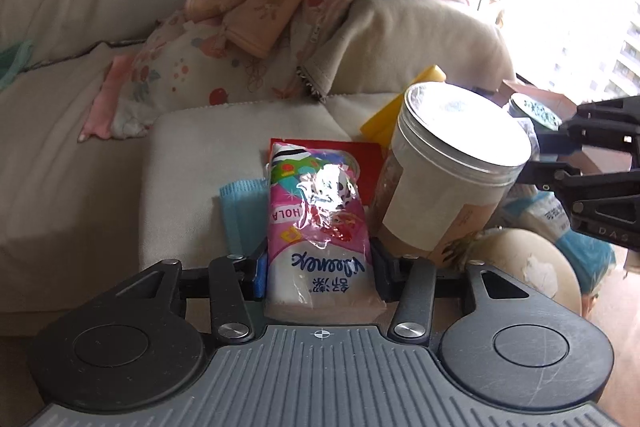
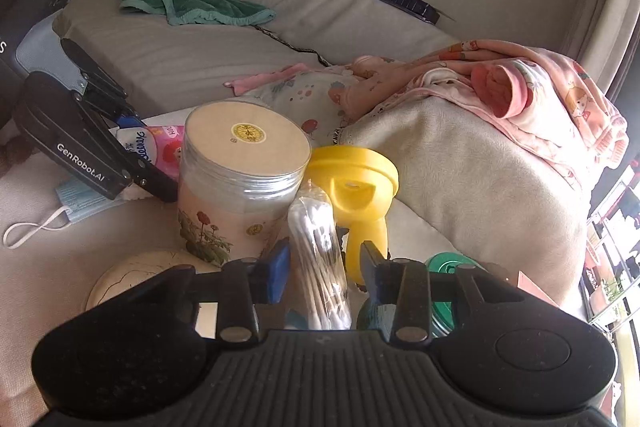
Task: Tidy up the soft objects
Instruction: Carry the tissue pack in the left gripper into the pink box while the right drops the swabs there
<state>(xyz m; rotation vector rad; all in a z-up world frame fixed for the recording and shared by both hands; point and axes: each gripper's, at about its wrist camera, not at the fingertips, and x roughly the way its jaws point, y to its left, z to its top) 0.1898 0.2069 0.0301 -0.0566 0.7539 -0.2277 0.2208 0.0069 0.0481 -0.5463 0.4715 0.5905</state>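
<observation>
Blue face mask (image 1: 240, 211): laid flat on the cushioned stool (image 1: 200, 155), just left of the tissue pack and partly under it; untouched.
Tissue pack (image 1: 320, 227): a soft pink pack, lying on the stool between the fingers of the left gripper (image 1: 318, 267); the blue pads are seen at its two sides, but whether they press on it cannot be told.
Left gripper, step in hand: judged to be the taking or the setting down of the tissue pack beside the jar; which of the two cannot be read from this moment alone.
Large jar (image 1: 448, 179): stood upright just right of the tissue pack, its lid on.
Cotton swab bag (image 2: 318, 259): a slim clear bag, held upright between the pads of the right gripper (image 2: 324, 267); the pads are seen close against it, and the jaws are judged clamped on it.
Yellow plastic piece (image 2: 356, 187): just behind the swab bag, right of the jar.
Pink clothes (image 2: 520, 95): heaped on the sofa arm, well apart from both grippers; not yet sorted.
Next move: a steady lift of the swab bag clear of the jar is called for, with the jar left unbumped.
</observation>
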